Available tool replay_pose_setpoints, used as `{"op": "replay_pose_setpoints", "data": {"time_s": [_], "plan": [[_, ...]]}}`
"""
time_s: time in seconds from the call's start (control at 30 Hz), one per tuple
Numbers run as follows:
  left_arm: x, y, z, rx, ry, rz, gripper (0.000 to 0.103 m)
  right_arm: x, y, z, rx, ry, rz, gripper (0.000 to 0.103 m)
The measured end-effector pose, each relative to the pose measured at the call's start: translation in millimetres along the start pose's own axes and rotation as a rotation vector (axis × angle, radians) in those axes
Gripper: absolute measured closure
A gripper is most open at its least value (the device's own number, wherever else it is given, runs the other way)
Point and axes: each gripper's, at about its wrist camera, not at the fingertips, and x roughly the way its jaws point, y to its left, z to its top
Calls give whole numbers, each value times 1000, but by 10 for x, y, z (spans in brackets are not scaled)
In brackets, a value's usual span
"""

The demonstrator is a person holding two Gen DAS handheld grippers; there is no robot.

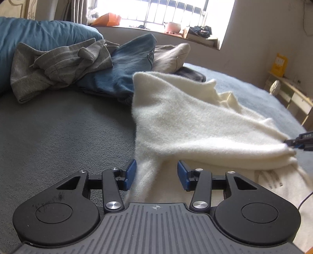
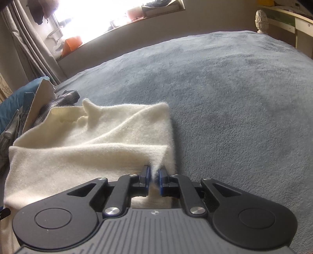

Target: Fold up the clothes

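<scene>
Spread over a grey-blue fleece bed cover (image 2: 225,88): a cream garment (image 1: 185,121), fuzzy and soft-napped, lying in loose folds toward the near edge of the bed. Left gripper (image 1: 156,174) held part open, blue ribbed pads clear of the cloth on either side, a strip of cream knit running between them without being pinched. Right gripper (image 2: 154,175) with jaws only narrowly apart, a tuft of the garment's corner between the blue pads; whether still pinched, cannot tell.

Seen only from the left wrist: a heap at the bed's far edge, namely a grey ribbed top (image 1: 58,64), rumpled blue jeans (image 1: 125,66), a beige piece (image 1: 172,56). Seen only from the right wrist: a carved cream bedpost finial (image 2: 261,18) at the far corner.
</scene>
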Motion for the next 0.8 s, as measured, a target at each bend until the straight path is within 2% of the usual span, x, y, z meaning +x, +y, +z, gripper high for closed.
{"op": "replay_pose_setpoints", "data": {"time_s": [0.03, 0.1, 0.23, 0.33, 0.43, 0.5, 0.53, 0.57, 0.67, 0.8], "plan": [[-32, 24, 12, -15, -8, -12, 57, -59, -17, 18, 16, -9, -35, 61], [-69, 73, 48, -46, -26, -26, 56, -228, -38, 30, 33, -68, -48, 61], [26, 143, 149, -121, -33, 3, 54, -436, 140, 25, -8, -129, 32, 62], [148, 191, 181, -196, -30, 47, 54, -414, 468, -10, -97, -113, 113, 64], [274, 254, 128, -252, -10, 59, 54, -233, 669, -104, -139, -66, 116, 64], [335, 265, 69, -260, 3, 53, 54, 55, 653, -215, -140, 42, 45, 65], [348, 269, 45, -262, 2, 50, 54, 139, 632, -264, -150, 64, 36, 65], [347, 275, 27, -262, -4, 48, 54, 121, 660, -270, -173, 50, 29, 65], [357, 341, -23, -297, -15, 20, 54, -59, 997, -166, -257, 45, -55, 64], [363, 371, -91, -302, -42, -4, 54, -265, 1731, -130, -425, -10, 58, 64]]}}
